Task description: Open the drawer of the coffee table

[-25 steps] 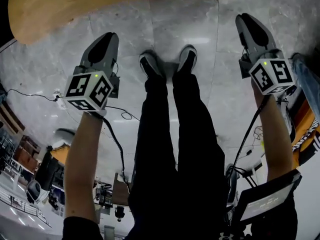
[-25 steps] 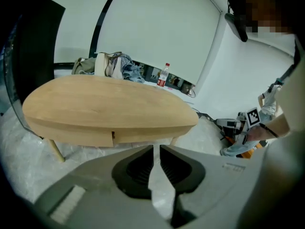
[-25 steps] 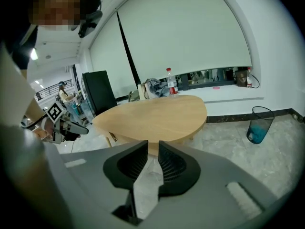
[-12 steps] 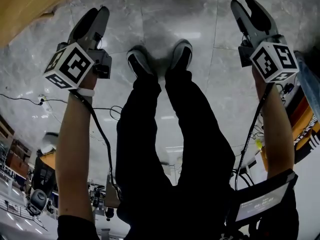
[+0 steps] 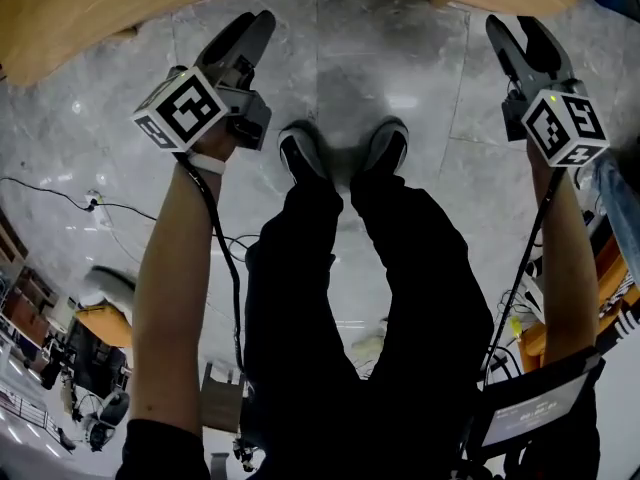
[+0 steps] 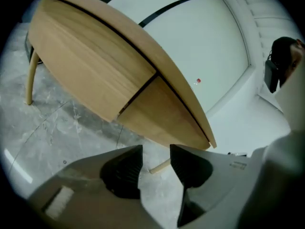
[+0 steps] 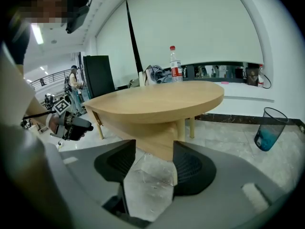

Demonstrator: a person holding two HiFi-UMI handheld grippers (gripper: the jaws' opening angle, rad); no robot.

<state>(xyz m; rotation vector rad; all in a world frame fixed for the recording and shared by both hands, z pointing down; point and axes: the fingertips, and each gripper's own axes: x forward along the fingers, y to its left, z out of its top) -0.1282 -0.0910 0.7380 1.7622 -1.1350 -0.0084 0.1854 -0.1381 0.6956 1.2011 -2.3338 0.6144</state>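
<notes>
Both hand-held grippers are held low before the coffee table (image 5: 90, 18), with nothing grasped. The left gripper (image 6: 156, 163) is seen with its jaws parted and only bare floor (image 6: 57, 132) between them. The right gripper (image 7: 155, 163) is likewise released, and the gap frames floor and the table's underside. Both pairs of jaws have just been opening.

The drawer (image 6: 164, 116) is taken to be the wooden panel ahead of and above the left gripper's jaws, well apart from them. From the right gripper the table is seen straight ahead, beyond the jaws. Neither gripper touches it.

Several slips can be foreseen. No handle or knob is shown, so the pads may be given little to bite on and could slide off the smooth wood. A second, longer panel (image 6: 90, 63) lies further ahead of the left gripper, past a dark seam (image 6: 138, 93). Which panel slides cannot be told, so the fixed one may be pulled by mistake. If the drawer is drawn at a slant it could bind. On polished stone the slim-legged table could be dragged along instead, and the bottle (image 7: 176, 63) standing on its far side, beyond the right gripper, could be toppled.

The drawer front is shown as pale, straight-grained wood, flush with its neighbour, curved with the oval top and outlined by a thin black gap. It appears fully closed.
</notes>
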